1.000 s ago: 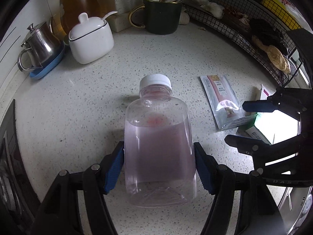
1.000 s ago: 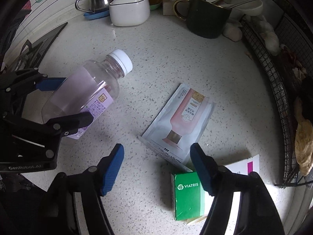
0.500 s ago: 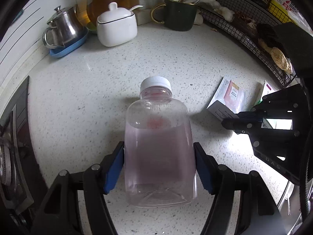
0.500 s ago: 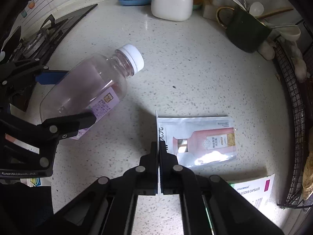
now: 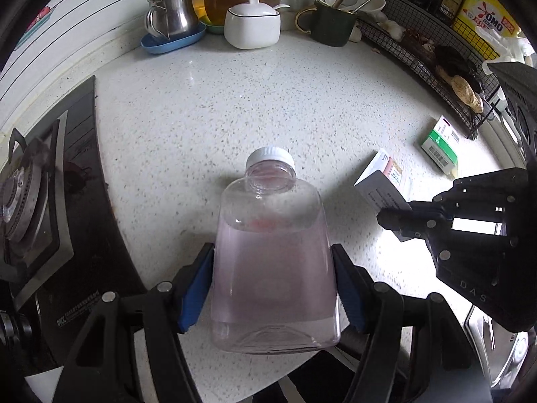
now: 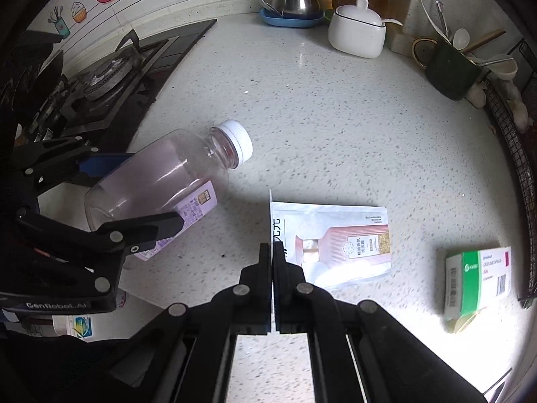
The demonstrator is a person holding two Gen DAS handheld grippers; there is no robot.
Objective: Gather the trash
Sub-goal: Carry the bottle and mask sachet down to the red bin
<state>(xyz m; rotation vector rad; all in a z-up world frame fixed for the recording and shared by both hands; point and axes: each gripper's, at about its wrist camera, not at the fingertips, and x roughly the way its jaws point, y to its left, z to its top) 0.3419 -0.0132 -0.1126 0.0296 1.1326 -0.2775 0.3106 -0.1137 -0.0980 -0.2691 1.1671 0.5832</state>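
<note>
Speckled white countertop (image 5: 255,107) fills most of both views, with a broad bare stretch through the middle of each frame. Its left border meets a black gas hob (image 5: 43,221); along the top sit a steel teapot (image 5: 173,11) on a blue dish, a white lidded jar (image 5: 252,21) and a dark mug of utensils (image 5: 332,23), and a wire rack (image 5: 433,47) closes off the upper right. At the bottom of the left wrist view the counter's front edge shows beneath the bottle.

In the left wrist view the left gripper (image 5: 273,290) clamps a clear bottle (image 5: 273,262) of pinkish liquid between its blue pads, white cap pointing up-frame. In the right wrist view the right gripper (image 6: 272,252) has its jaws pressed together on the left edge of a silvery sachet (image 6: 339,241) printed with a pink bottle. A green-and-white medicine box (image 6: 476,278) lies on the counter at the right edge of that frame, apart from the sachet.

A second ago the right jaws stood wide above the sachet and box; they have since snapped together on the sachet. The bottle's grip is unchanged. Both views have drawn back: the hob now shows at left, the teapot and jar sit farther up, and the box has slid toward the right.
</note>
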